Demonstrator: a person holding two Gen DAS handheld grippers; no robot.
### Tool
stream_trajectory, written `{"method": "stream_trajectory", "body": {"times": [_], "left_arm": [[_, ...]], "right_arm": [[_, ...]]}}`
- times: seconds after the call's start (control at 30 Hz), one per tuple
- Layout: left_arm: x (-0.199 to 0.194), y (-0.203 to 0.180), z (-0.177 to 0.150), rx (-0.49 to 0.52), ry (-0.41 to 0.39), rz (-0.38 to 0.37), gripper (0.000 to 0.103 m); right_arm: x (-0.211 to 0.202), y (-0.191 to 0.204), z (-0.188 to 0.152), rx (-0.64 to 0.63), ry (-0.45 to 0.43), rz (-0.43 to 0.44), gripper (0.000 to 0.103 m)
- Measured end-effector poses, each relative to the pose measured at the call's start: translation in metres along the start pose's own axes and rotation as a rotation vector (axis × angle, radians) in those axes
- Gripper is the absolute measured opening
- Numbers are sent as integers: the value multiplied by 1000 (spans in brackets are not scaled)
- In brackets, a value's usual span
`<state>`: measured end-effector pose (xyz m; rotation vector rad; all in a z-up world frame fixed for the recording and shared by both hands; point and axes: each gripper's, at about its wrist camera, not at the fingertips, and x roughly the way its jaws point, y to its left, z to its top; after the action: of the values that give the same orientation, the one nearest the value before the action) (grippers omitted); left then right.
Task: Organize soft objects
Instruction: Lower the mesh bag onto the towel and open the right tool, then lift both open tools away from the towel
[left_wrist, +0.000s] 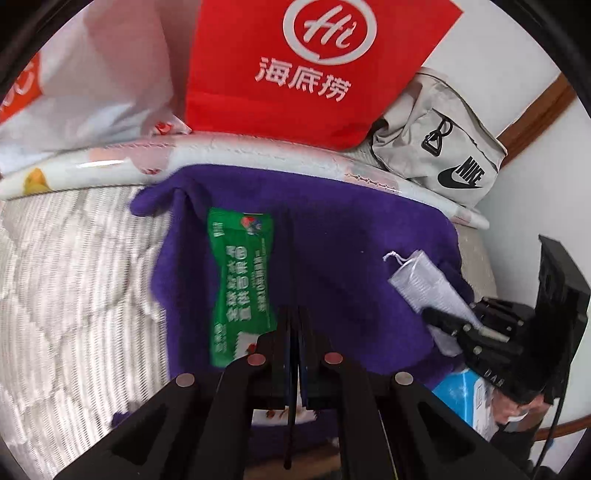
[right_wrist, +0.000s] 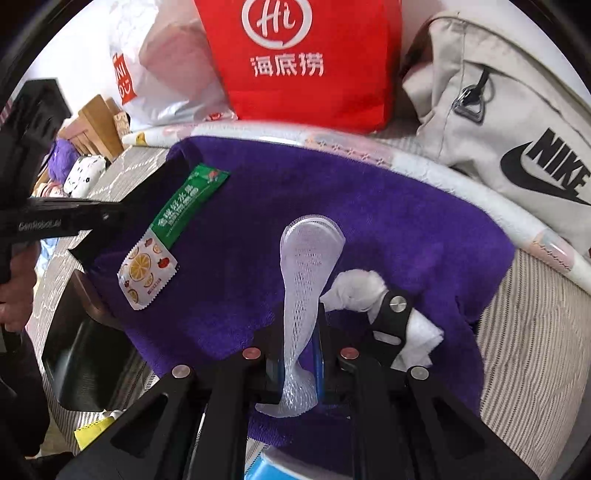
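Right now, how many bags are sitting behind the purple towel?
3: a white plastic bag on the left, a red Hi bag in the middle, a beige Nike bag on the right. Others may be hidden.

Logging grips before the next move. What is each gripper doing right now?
Left gripper: closed, holding nothing.
Right gripper: closed on the white mesh sleeve.

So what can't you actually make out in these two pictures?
- Left gripper, left wrist view: its shut fingers hide any grip on the purple towel.
- Green packet, left wrist view: print blurred.
- White cloth, right wrist view: partly behind the right gripper, which is shut on the mesh sleeve.
- Red bag, both views: top cut off by the edge.
- Blue box, left wrist view: mostly behind the right gripper.
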<state>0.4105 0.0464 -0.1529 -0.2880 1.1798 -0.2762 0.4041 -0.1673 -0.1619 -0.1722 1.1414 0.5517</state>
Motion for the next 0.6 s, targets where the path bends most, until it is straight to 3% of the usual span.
{"method": "stream_trajectory", "body": {"times": [0.3, 0.4, 0.43, 0.47, 0.5, 0.57, 0.6], "left_arm": [[25, -3, 8, 19, 32, -3, 4], [31, -5, 9, 37, 42, 22, 4], [32, -5, 9, 40, 46, 23, 4], [35, -6, 10, 45, 57, 22, 5], [37, -6, 11, 47, 71, 28, 7], [39, -7, 11, 51, 93, 49, 23], [39, -7, 11, 52, 92, 45, 24]], "right_arm": [[13, 2, 1, -35, 37, -28, 14], [12, 2, 2, -43, 38, -31, 38], [9, 2, 1, -51, 25, -39, 54], [7, 2, 1, -57, 14, -46, 63], [5, 2, 1, -60, 3, -50, 63], [1, 1, 1, -58, -9, -52, 63], [-1, -1, 1, -52, -12, -53, 63]]}}
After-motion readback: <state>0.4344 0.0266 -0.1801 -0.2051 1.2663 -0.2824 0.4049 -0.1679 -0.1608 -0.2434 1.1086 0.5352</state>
